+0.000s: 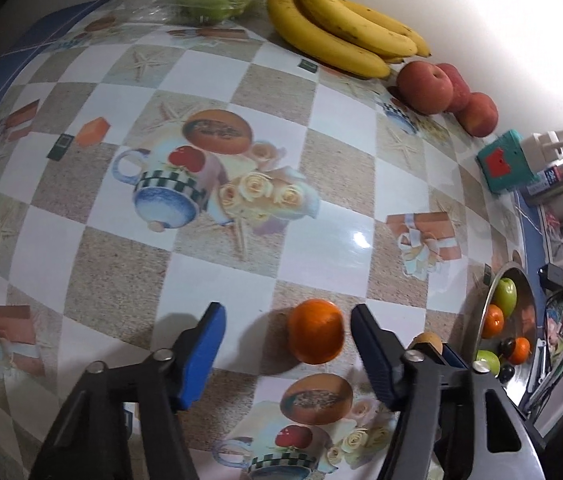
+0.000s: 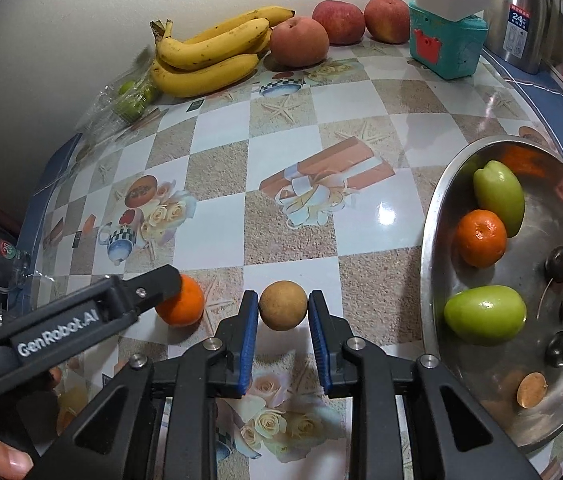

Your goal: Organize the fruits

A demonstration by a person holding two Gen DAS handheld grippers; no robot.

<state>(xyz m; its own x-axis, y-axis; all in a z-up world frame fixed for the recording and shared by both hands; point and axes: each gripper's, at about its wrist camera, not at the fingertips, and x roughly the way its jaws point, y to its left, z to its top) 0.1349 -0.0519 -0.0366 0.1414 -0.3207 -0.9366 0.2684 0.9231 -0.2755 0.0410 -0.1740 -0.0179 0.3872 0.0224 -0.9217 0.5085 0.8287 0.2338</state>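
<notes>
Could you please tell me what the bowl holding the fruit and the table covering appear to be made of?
The bowl looks like polished metal, probably stainless steel: its inner wall mirrors the orange and green fruit inside. The table covering seems to be glossy printed vinyl or oilcloth: it shows a sharp white glare spot and a flat checkered print of roses, teapots and gift boxes. The exact plastic cannot be told.

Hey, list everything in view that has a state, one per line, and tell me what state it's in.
Left claw: open, straddling the loose orange on the table.
Right claw: shut on the small brown fruit.
Metal bowl: partly filled with fruit.
Bananas: bunched, lying by the wall.
Red apples: loose on the table.
</notes>
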